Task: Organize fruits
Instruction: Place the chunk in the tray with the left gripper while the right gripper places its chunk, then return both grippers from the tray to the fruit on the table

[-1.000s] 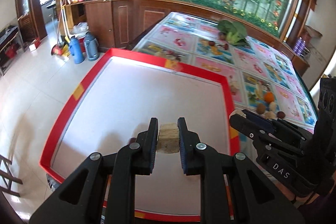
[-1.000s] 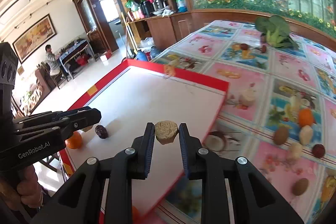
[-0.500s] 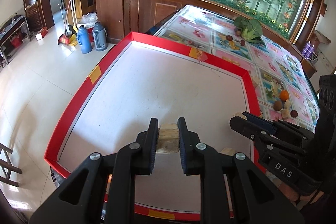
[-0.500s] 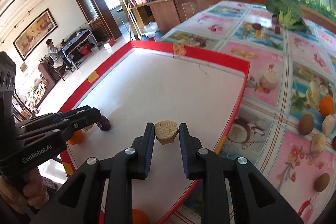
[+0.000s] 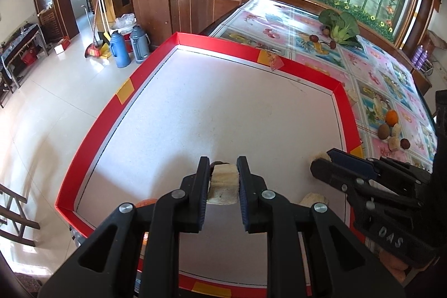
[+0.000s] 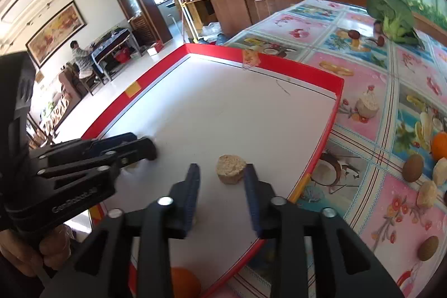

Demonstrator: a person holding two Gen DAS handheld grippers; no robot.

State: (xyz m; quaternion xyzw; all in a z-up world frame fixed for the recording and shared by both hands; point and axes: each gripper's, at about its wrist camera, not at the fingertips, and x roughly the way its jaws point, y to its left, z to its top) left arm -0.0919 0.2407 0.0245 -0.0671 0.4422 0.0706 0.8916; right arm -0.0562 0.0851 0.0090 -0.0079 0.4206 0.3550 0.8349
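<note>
A white board with a red border lies on the patterned table. My left gripper is low over its near part. A tan fruit chunk is pressed between its pads, and its jaws are just starting to open. A dark fruit peeks out behind the chunk. My right gripper has its jaws opening. A round tan chunk stands on the board between them, with a clear gap at the left finger. Each gripper shows in the other's view: the right gripper, the left gripper.
Another tan chunk and an orange lie near the board's front edge. Right of the board, an orange, a kiwi and tan chunks lie loose on the tablecloth, with leafy greens at the far end. A person sits far off.
The right gripper's jaws have spread and let go of the round tan chunk, which now stands on the board. The left gripper has sunk lower over the board with its chunk.
</note>
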